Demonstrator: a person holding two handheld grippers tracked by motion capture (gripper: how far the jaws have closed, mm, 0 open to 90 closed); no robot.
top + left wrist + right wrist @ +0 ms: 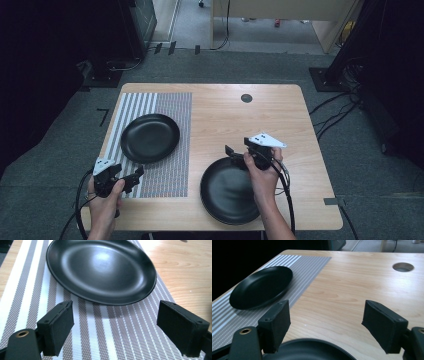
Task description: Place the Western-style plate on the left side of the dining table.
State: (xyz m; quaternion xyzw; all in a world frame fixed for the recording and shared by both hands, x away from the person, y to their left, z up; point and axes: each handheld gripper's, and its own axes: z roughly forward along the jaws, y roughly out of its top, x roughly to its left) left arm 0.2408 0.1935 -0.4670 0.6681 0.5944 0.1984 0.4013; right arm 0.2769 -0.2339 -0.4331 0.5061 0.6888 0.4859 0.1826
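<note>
One black plate [150,137] lies on a grey-and-white striped placemat [170,107] at the table's left. A second black plate [227,192] rests on bare wood near the front edge. My left gripper [135,176] is open over the mat's near part, short of the first plate [100,270], with only mat [105,332] between its jaws. My right gripper [231,151] hangs open just over the far rim of the second plate [312,350]. Nothing sits between its pads [275,325]. In the right gripper view the plate on the mat [260,287] lies farther off to the left.
A round cable hole [246,98] sits near the table's far edge, and it appears again as the hole [403,267] in the right gripper view. Bare wood [240,125] spreads between the plates. Cables trail on the floor at the right [340,107].
</note>
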